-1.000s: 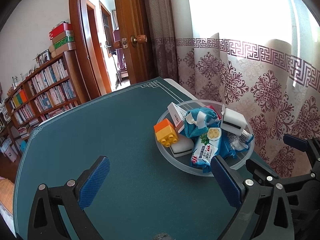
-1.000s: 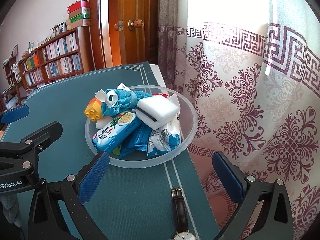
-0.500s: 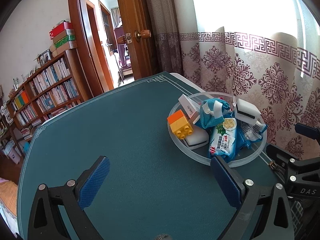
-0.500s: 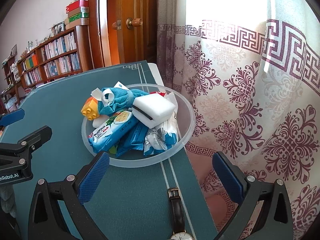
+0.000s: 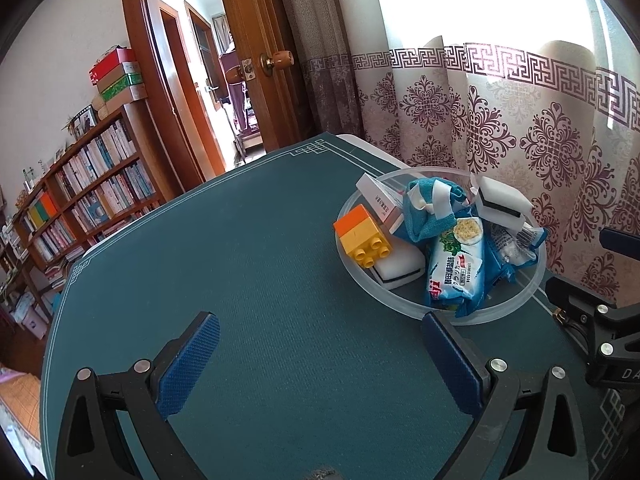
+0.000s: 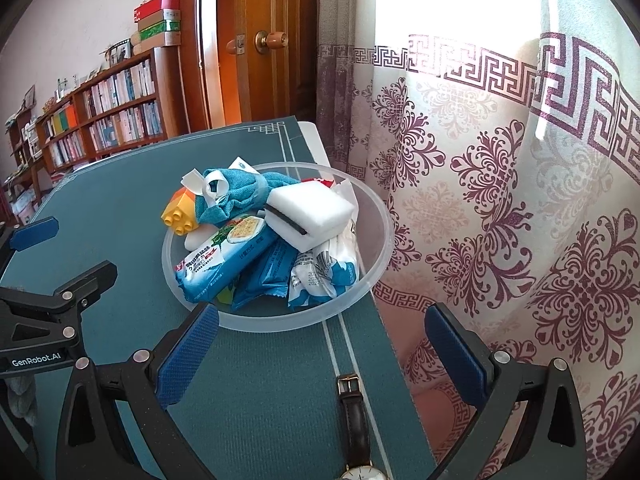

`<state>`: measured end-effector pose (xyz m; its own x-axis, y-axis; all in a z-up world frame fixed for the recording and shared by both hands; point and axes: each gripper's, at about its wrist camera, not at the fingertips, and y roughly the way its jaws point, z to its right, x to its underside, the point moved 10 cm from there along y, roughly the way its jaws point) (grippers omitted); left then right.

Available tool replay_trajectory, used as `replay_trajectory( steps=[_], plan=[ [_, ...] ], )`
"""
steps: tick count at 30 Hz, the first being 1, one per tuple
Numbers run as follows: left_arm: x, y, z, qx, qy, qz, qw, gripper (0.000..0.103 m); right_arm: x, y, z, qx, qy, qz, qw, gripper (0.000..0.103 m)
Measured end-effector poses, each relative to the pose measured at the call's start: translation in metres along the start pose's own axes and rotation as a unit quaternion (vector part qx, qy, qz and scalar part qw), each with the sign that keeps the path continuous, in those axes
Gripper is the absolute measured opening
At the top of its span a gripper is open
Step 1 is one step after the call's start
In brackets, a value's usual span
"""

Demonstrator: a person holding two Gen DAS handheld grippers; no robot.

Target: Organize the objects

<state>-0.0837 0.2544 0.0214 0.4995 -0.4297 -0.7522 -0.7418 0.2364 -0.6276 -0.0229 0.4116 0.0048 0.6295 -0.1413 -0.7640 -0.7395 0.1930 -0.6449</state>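
My left gripper (image 5: 320,360) & right gripper (image 6: 322,354) are both wide apart w/ nothing in them, near the clear bowl (image 6: 372,280) piled w/ blue snack packs (image 6: 224,260), white sponges (image 6: 310,216), a yellow block (image 5: 362,236).

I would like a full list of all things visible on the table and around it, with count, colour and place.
bowl: 1, clear, table edge near curtain
brick: 1, orange and yellow, bowl's left rim
cloth: 1, blue, on top of pile
sponges: 2, white, in bowl
snack packs: 3, blue, in bowl
box: 1, white, bowl's far side
watch: 1, dark strap, table, near side of the bowl
table: 1, teal cover
curtain: 1, white and maroon
bookshelf: 1, brown, far wall
door: 1, brown
left gripper: open, empty
right gripper: open, empty
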Motion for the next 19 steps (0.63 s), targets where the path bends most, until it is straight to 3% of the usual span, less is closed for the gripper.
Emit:
replay_trajectory(
  steps=[19],
  plan=[
    [-0.0073,-0.0037,0.0053,0.006,0.011,0.010,0.9999,0.103,0.0027,0.0023,-0.0043,-0.002,-0.006,-0.003,1.000,0.103]
  ],
)
